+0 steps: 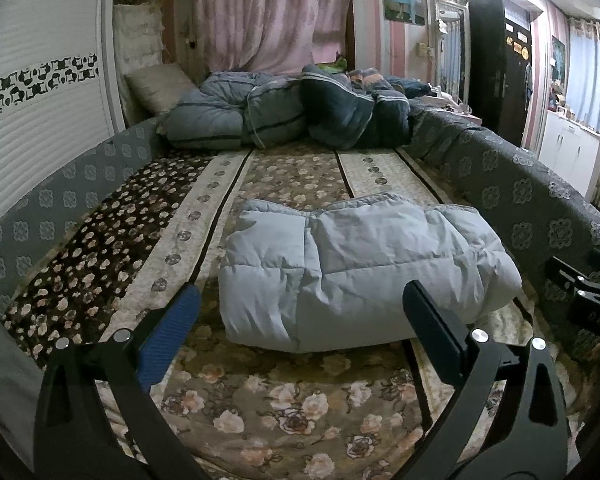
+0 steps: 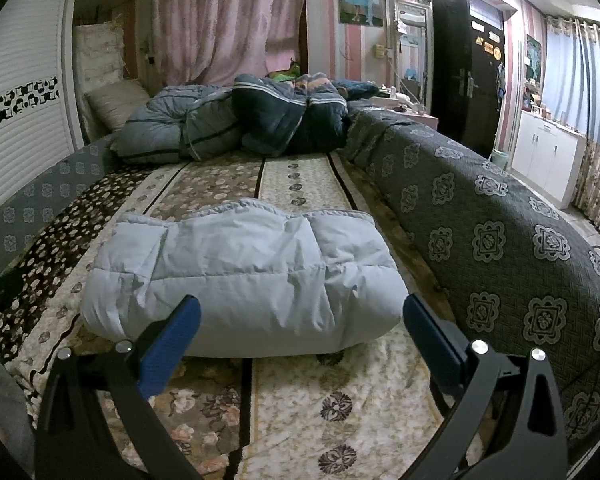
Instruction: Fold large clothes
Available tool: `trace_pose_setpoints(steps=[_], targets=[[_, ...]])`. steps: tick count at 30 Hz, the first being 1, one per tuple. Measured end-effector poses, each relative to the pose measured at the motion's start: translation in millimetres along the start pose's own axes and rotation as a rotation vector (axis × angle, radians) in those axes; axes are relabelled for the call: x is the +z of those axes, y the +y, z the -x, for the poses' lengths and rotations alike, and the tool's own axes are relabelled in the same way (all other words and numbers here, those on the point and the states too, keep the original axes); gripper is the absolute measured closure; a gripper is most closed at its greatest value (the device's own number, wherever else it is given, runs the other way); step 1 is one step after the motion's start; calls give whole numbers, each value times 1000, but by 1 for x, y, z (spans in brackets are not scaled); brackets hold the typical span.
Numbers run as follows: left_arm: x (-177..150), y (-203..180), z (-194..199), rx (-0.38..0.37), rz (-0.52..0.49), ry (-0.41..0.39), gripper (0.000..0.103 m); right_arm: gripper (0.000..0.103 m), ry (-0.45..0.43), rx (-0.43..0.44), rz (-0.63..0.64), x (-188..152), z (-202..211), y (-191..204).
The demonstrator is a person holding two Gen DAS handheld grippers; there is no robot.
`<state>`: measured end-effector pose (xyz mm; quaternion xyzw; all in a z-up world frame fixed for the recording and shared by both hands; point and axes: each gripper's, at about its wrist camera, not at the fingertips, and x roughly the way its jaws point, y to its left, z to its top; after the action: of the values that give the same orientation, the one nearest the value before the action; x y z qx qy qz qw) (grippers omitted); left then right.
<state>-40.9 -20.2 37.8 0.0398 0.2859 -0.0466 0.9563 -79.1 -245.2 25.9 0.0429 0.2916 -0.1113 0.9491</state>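
Observation:
A pale blue padded jacket [image 1: 364,268] lies folded into a thick bundle on the flowered bedspread [image 1: 268,396]; the right wrist view shows the same jacket [image 2: 244,280]. My left gripper [image 1: 302,300] hovers just in front of its near edge, fingers spread wide, nothing between them. My right gripper [image 2: 302,312] is likewise open and empty, its fingertips level with the bundle's near edge. At the right edge of the left wrist view the other gripper's body [image 1: 588,288] shows, close beside the jacket's right end.
Rumpled grey and dark blue quilts [image 1: 284,108] and a pillow [image 1: 156,88] fill the bed's far end. A grey patterned cover [image 2: 500,240] rises along the right side, a white slatted wardrobe [image 1: 32,120] stands left. Dark door [image 2: 468,64] and white cabinet [image 2: 548,156] stand beyond.

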Motion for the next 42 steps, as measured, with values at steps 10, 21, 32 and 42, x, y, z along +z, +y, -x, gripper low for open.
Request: trace_pose_setpoints(steps=[10,21,32,42], targets=[[2,0,-1,8,-6,4,3,2,5,-6,-4,-1,-2,-4],[2,3,0,26,-21,-22,3,2,4,0,-4,-1,-2,-7],[1,3,6,40,-35,-53,3,2,3,-2,-2,-1,-2,-5],[2,5,7,36,-42,-51,3,2,0,-2,-2,1,-1,-8]])
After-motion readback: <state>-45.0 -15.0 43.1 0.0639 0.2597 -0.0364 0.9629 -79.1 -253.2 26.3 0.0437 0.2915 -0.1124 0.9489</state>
